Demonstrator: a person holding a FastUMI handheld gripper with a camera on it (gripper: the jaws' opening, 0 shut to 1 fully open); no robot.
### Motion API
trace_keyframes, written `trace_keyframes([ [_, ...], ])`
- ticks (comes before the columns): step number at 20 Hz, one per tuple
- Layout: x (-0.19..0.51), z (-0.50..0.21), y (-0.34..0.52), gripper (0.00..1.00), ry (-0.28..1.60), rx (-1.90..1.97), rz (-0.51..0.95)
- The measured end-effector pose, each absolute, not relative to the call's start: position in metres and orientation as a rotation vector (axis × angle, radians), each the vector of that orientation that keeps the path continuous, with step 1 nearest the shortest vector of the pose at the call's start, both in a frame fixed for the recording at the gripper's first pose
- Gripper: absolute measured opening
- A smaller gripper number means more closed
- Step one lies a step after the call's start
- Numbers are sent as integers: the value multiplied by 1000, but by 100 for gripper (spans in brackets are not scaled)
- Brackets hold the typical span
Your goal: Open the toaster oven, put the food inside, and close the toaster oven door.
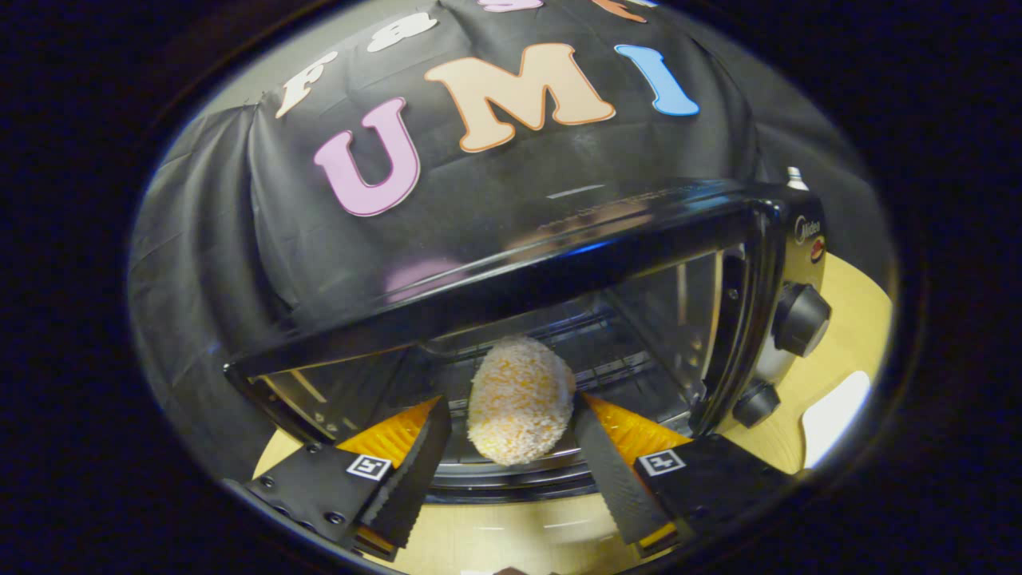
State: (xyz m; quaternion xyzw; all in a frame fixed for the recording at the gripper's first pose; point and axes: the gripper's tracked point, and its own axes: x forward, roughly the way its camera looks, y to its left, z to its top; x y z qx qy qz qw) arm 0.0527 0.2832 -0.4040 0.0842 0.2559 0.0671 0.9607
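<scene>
Black cloth hangs as the back wall of the booth, and below it a pale wooden bench (846, 335) carries a toaster oven (559, 287). Its body is dark and glossy and sits tilted in the fisheye view, the right end higher than the left. On the right end a control panel holds two dark knobs: a larger knob (801, 319) above and a smaller knob (755, 403) below it, nearer the bench. The oven front stands open, showing shiny metal walls and a wire rack (615, 351) running to the far side of the cavity. The door (511, 471) lies folded down at the near edge, its curved rim showing just below the food.

A piece of food (520, 400), oval, with a pale crumbed crust flecked orange, stands at the oven mouth, its far end over the rack and its near end over the lowered door. It sits between the two fingers of the tool (511, 431). The left finger is spread away from it with a clear gap. The right finger lies close against the food's right side; whether it touches cannot be told. The tool is thus released, not clamped on the food.

A white patch (834, 415) lies on the bench to the right of the oven, near the smaller knob.
</scene>
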Motion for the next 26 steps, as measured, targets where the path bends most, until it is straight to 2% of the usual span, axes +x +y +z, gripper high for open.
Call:
trace_keyframes([
  [3, 40, -395, 284, 98, 491, 162, 166],
  [13, -20, -337, 252, 98, 371, 169, 231],
  [26, -135, -369, 202, 98, 438, 32, 243],
])
